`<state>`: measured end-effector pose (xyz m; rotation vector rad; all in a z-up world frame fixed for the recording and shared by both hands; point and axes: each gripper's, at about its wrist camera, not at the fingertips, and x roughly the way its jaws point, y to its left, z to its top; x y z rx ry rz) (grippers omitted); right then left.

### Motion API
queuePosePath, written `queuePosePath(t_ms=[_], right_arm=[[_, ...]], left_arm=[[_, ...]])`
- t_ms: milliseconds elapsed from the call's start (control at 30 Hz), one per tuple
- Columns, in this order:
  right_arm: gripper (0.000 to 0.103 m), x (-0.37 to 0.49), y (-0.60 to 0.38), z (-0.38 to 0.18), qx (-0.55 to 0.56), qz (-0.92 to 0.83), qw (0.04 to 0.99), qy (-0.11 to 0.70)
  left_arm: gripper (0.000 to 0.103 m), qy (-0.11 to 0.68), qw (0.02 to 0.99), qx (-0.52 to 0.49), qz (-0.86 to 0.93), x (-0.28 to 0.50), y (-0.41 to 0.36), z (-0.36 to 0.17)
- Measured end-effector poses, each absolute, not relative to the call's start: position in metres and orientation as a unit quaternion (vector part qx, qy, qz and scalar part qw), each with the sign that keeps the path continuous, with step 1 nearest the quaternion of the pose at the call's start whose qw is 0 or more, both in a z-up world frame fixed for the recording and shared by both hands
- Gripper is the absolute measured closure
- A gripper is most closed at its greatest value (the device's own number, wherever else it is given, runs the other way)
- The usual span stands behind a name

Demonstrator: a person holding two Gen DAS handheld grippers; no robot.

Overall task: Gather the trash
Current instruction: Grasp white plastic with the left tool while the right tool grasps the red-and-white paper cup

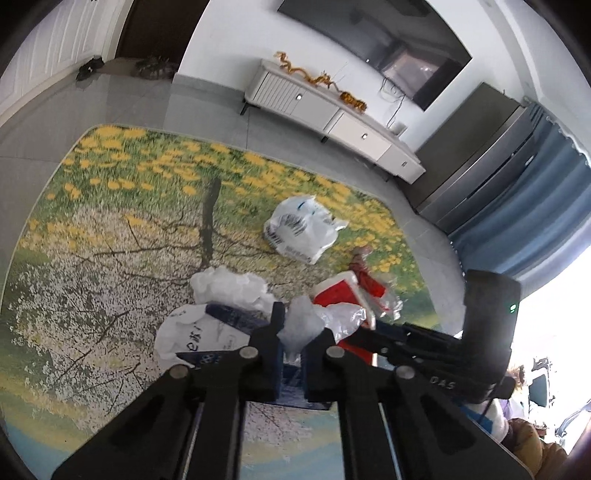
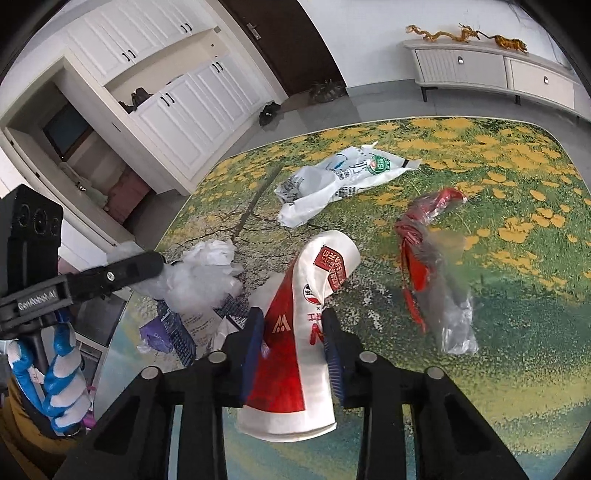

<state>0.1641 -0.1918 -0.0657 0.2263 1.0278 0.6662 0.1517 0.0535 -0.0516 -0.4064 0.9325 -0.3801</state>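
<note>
Right wrist view: right claw (image 2: 293,334) pinching a red-and-white folded paper bag with printed logos (image 2: 306,314), blue pads pressed on both sides of it, bag sticking up toward 12 o'clock and hanging out below the fingers. At 9 o'clock the left claw (image 2: 162,260) comes in sideways, tip buried in a crumpled clear-white plastic wad (image 2: 201,275); a blue-and-white gloved hand (image 2: 61,376) grips its handle at 8 o'clock. Under the wad, a dark blue open mesh basket (image 2: 181,334) holding white printed plastic and a purple scrap (image 2: 155,338). At 3 o'clock, apart from the bag, a red packet in clear crinkled plastic wrap (image 2: 432,266) lies on the floral green-and-yellow rug (image 2: 517,295). Further, at 12 o'clock, a flat white plastic bag with green and black print (image 2: 343,177) on the rug. Beyond: white cabinets, dark door, low white TV stand with gold dragon figures (image 2: 465,35).

Left wrist view: left claw (image 1: 293,332) pinching a clump of crumpled clear-white plastic (image 1: 301,325), jaws narrow around it. Just past it the basket (image 1: 236,321) with white bags, another white wad (image 1: 229,286) at 11 o'clock. Right claw (image 1: 369,332) enters from 3 o'clock, the red-and-white bag (image 1: 340,295) at its tip. Red packet (image 1: 369,280) behind it, blurred. White printed bag (image 1: 303,229) further at 12 o'clock. Far: TV stand, wall TV, blue curtain.
</note>
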Motion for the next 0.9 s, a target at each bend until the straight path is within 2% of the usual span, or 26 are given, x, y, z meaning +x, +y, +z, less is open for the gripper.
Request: queuePosePath(t_ms=[300,633,900], right_arm=[[0.091,0.131,-0.191,-0.033,0.092,0.321,0.83,0.447],[0.092,0.084,-0.205,0.014,0.084,0.325,0.856,0.393],[0.092,0.047,-0.265,0.072,0.079,0.288,0.898,0.323]], left_arm=[[0.097,0.394,0.876,-0.217,-0.174,0.125,0.07,-0.015],[0.097,0.36,0.89,-0.22,-0.173,0.089,0.075,0.019],[0.097,0.345,0.892,-0.206,-0.208,0.077,0.044,0.047]])
